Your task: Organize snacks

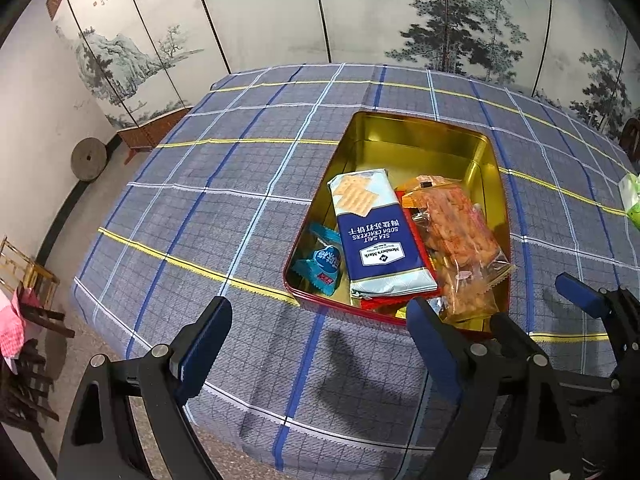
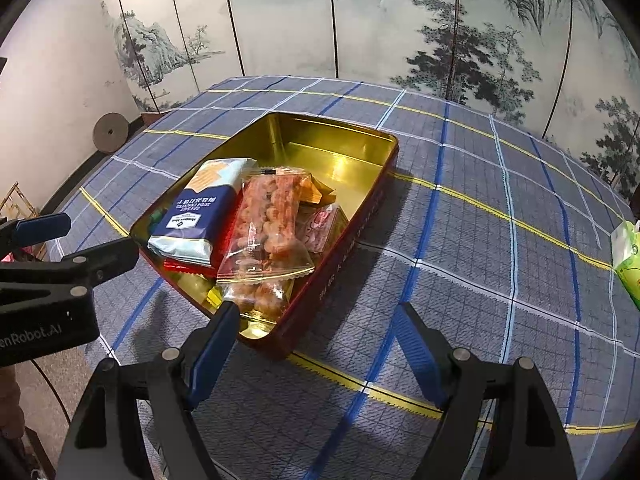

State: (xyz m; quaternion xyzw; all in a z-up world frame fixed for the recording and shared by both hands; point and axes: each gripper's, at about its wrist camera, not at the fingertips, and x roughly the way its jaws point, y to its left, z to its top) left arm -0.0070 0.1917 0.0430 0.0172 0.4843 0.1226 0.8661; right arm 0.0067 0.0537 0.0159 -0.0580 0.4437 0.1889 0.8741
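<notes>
A gold-lined red tin [image 1: 416, 136] [image 2: 352, 140] lies on the checked tablecloth. Its near half holds a blue soda cracker pack [image 1: 376, 240] [image 2: 200, 212], a clear bag of orange snacks [image 1: 460, 248] [image 2: 268, 224], a small teal packet [image 1: 324, 264] and a pink packet [image 2: 320, 228]. My left gripper [image 1: 320, 320] hovers open at the tin's near edge, nothing between its fingers. My right gripper [image 2: 316, 328] hangs open over the tin's near right corner, also empty. Each gripper shows in the other's view: the right gripper [image 1: 592, 300] at the right, the left gripper [image 2: 60, 240] at the left.
A green packet [image 1: 632, 196] [image 2: 628, 260] lies on the cloth at the far right. A painted folding screen [image 1: 360, 8] stands behind the table. Left of the table are a round stone disc [image 1: 89, 158], a wooden rack [image 1: 28, 268] and bare floor.
</notes>
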